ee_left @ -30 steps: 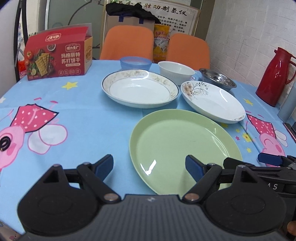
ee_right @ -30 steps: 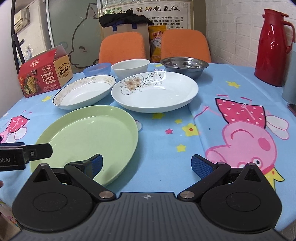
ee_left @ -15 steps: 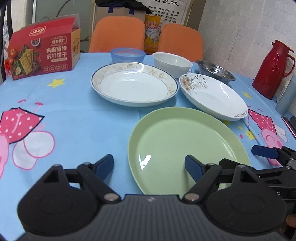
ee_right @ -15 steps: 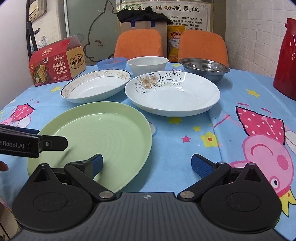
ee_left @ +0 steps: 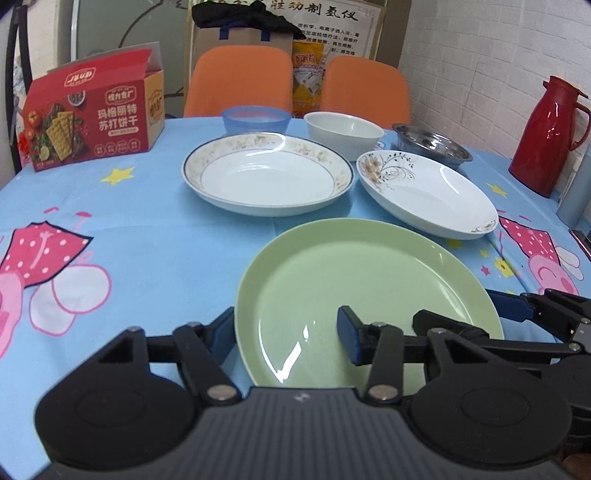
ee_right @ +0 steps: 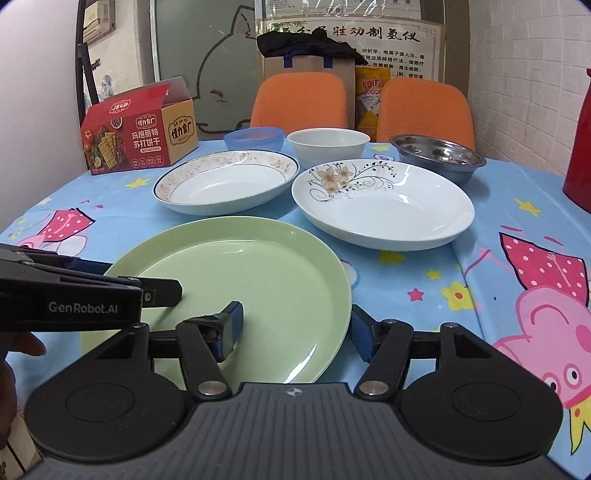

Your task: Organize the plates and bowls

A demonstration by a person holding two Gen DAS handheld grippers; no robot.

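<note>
The green plate lies on the desk nearest the camera, with two white plates and three bowls behind it. The left gripper straddles its left rim, jaws partly apart (one finger outside, one over the plate), gripping nothing. The right gripper likewise straddles the right rim, unclamped.

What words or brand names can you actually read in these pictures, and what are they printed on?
"GenRobot.AI": side of the left gripper.
"玛格丽特 苏打饼干": front of the red cracker box.
"悭力食厂": same box, front and side.
"胜动制氢仪": heading of the wall poster; its smaller lines are too small to read.
Yellow snack bag: too blurred to read.
</note>
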